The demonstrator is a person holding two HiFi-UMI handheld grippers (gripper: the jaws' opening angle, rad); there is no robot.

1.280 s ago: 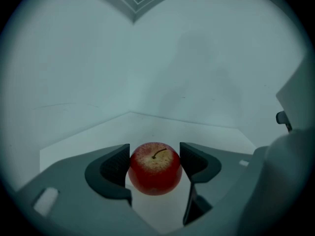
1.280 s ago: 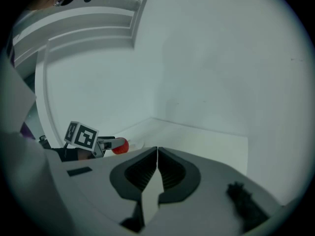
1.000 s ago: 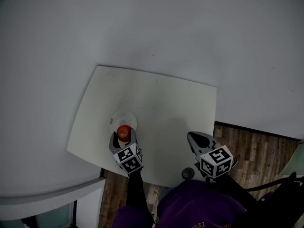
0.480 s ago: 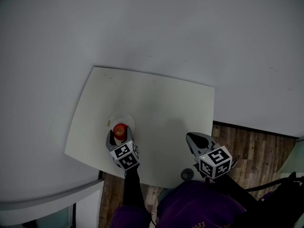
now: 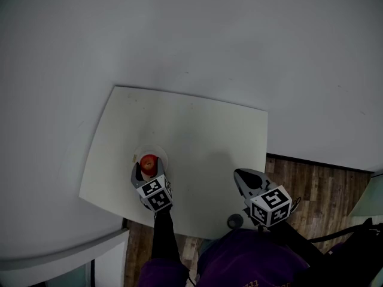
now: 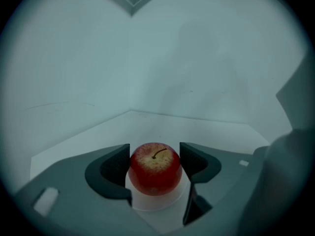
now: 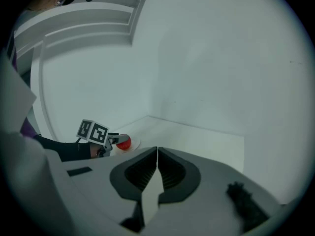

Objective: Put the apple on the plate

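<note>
L: grips apple (image 6: 155, 171) in left gripper (image 6: 155, 160) jaws, over plate (image 6: 153, 203) on bench (image 5: 203, 130) | R: holds right gripper (image 7: 157, 154) jaws pressed together, empty

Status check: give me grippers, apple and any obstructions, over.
Left gripper shut on apple. Apple over plate, not yet released. Right gripper shut, empty. Nothing in the way.
</note>
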